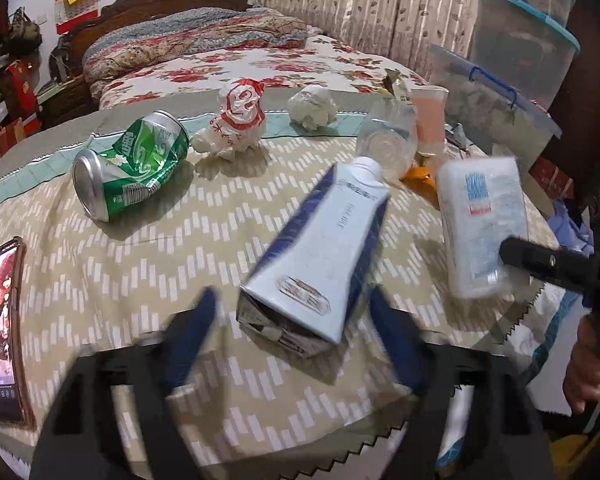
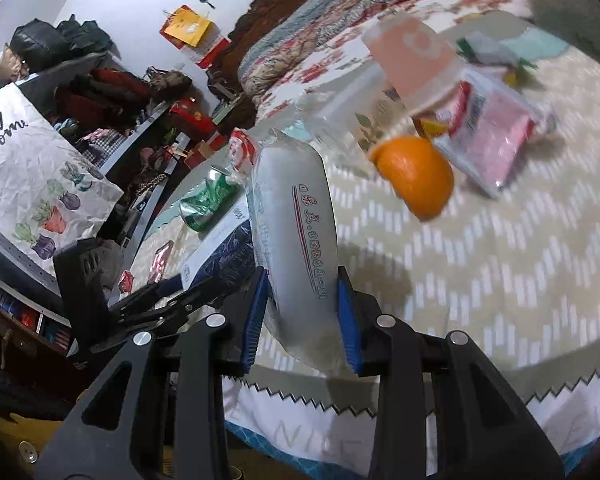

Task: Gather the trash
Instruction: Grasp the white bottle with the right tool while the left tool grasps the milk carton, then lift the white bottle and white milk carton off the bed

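Observation:
A blue-and-white milk carton (image 1: 320, 248) lies on the patterned tablecloth (image 1: 140, 264), its base toward me. My left gripper (image 1: 294, 300) is open, one blue finger on each side of that base, neither pad pressing it. My right gripper (image 2: 302, 302) is shut on a white plastic packet (image 2: 296, 224), which is lifted at a tilt; the left wrist view shows the same packet (image 1: 480, 224) to the carton's right. More trash lies on the table: a crushed green can (image 1: 132, 168), a red-printed white bag (image 1: 236, 120), a paper ball (image 1: 312, 106) and an orange peel (image 2: 416, 176).
A phone (image 1: 0, 320) lies at the table's left edge. A clear cup (image 1: 388, 144), a pink cup (image 1: 430, 116) and a pink wrapper (image 2: 488, 140) crowd the far right. Stacked storage boxes (image 1: 500, 100) stand beyond, with a bed (image 1: 220, 52) behind. A person's hand (image 1: 584, 368) shows at right.

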`<state>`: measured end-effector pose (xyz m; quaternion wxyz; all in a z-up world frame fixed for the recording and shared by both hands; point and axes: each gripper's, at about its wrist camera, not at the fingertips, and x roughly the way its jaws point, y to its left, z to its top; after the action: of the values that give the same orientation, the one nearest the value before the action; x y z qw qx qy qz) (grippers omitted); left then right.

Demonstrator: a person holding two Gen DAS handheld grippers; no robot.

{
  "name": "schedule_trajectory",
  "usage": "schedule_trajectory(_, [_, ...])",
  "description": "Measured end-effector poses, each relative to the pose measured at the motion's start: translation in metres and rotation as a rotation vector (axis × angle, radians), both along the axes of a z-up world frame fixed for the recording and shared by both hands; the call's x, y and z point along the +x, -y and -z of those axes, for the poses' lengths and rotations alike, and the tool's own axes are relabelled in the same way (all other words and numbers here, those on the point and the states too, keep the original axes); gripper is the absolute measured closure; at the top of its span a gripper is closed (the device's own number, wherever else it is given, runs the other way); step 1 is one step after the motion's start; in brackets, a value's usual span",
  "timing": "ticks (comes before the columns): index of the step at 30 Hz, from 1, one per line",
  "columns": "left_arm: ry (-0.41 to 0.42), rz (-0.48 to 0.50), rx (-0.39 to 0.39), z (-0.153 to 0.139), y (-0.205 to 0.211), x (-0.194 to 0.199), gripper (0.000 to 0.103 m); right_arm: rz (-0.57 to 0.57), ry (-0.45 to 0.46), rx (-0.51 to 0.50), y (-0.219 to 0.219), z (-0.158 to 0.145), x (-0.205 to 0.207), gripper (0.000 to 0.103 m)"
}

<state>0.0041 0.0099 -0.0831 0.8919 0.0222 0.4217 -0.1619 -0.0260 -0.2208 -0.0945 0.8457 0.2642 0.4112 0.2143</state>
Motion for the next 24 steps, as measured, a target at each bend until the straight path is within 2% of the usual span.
schedule_trajectory(4, [0.05, 0.005, 0.043, -0.007, 0.01, 0.003, 0.011, 0.008, -0.014, -0.006, 0.001, 0.004, -0.004, 0.067])
schedule_trajectory(9, [0.056, 0.025, 0.054, -0.01, 0.024, 0.014, 0.01, 0.015, -0.018, -0.002, 0.007, 0.006, -0.01, 0.066])
schedule_trajectory(12, [0.032, 0.025, 0.066, -0.002, 0.028, 0.021, 0.012, 0.02, -0.023, 0.007, 0.012, 0.007, -0.014, 0.065])
schedule_trajectory(13, [0.017, 0.027, 0.064, 0.001, 0.029, 0.023, 0.017, 0.02, -0.025, 0.009, 0.013, 0.007, -0.014, 0.065])
schedule_trajectory(14, [0.008, 0.031, 0.062, 0.003, 0.029, 0.024, 0.028, 0.02, -0.026, 0.01, 0.013, 0.007, -0.014, 0.065])
schedule_trajectory(16, [-0.014, 0.034, 0.071, 0.008, 0.029, 0.024, 0.042, 0.018, -0.025, 0.008, 0.013, 0.007, -0.014, 0.064])
schedule_trajectory(24, [-0.006, 0.018, 0.017, 0.004, 0.018, 0.017, 0.047, -0.013, -0.013, -0.012, 0.004, 0.003, -0.013, 0.066])
